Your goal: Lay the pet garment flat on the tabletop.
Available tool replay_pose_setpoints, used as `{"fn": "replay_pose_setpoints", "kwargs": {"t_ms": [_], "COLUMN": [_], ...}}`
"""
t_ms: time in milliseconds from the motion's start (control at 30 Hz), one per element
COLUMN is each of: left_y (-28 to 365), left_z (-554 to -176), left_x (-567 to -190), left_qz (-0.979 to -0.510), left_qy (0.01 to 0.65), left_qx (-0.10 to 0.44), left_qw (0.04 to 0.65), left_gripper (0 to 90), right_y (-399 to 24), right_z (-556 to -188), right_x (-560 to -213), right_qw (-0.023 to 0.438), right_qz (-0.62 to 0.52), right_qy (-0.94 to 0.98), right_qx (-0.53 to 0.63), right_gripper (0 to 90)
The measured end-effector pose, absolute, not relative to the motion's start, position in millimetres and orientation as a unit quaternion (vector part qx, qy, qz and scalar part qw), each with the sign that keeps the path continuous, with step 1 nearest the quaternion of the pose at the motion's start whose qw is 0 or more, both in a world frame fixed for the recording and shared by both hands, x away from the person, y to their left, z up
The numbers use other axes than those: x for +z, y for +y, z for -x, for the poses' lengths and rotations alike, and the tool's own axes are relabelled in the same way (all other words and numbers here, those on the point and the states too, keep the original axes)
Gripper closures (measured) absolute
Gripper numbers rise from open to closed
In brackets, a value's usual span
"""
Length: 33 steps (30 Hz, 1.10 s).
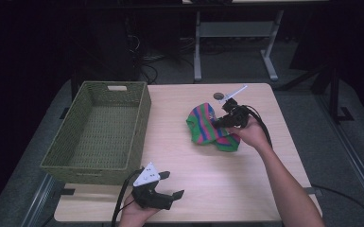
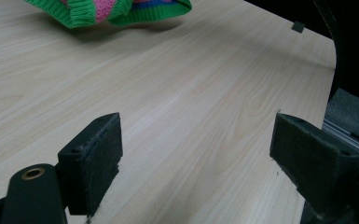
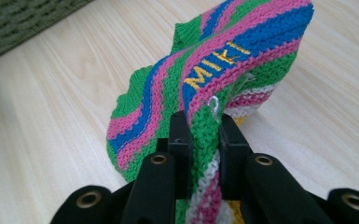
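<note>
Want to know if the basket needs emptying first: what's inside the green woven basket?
The basket shows only its bare woven floor. The strip behind its near wall is hidden.

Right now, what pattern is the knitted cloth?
Green, pink and blue stripes on the knitted cloth, clearest in the right gripper view.

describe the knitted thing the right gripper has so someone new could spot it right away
On the light wooden table, right of the green woven basket, a bunched knitted garment sits pinched in the right gripper. Its green, pink and blue stripes with yellow stitched lettering set it apart.
</note>
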<state>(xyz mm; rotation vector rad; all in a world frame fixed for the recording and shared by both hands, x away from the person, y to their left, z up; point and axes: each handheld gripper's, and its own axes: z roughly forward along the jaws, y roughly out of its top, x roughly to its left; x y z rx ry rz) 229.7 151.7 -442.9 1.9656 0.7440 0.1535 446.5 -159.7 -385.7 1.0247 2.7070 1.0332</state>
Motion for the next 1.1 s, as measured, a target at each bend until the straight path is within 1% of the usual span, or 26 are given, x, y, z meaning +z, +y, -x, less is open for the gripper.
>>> {"fn": "replay_pose_setpoints", "kwargs": {"t_ms": [233, 500, 833, 1100], "left_y": [154.3, 154.3, 154.4, 155.1], "left_z": [-231.1, -231.6, -231.8, -231.7], "left_x": [-442.0, -441.8, -441.8, -441.3], "left_qz": [-0.807, -0.808, -0.808, -0.807], "left_qy": [0.31, 0.311, 0.305, 0.305], "left_qx": [0.065, 0.066, 0.061, 0.063], "left_qw": [0.498, 0.496, 0.5, 0.502], "left_gripper": [16.5, 16.5, 16.5, 16.5], "right_y": [-167.5, -172.2, -169.6, -167.9], "right_z": [-440.5, -433.5, -420.6, -410.8], "right_x": [-373.6, -359.4, -340.1, -336.3], "right_qw": [0.032, 0.039, 0.039, 0.041], "right_qz": [-0.338, -0.33, -0.316, -0.297], "right_qy": [0.873, 0.871, 0.87, 0.876], "right_qx": [0.35, 0.361, 0.377, 0.378], "right_gripper": [78.7, 78.7, 78.7, 78.8]}}
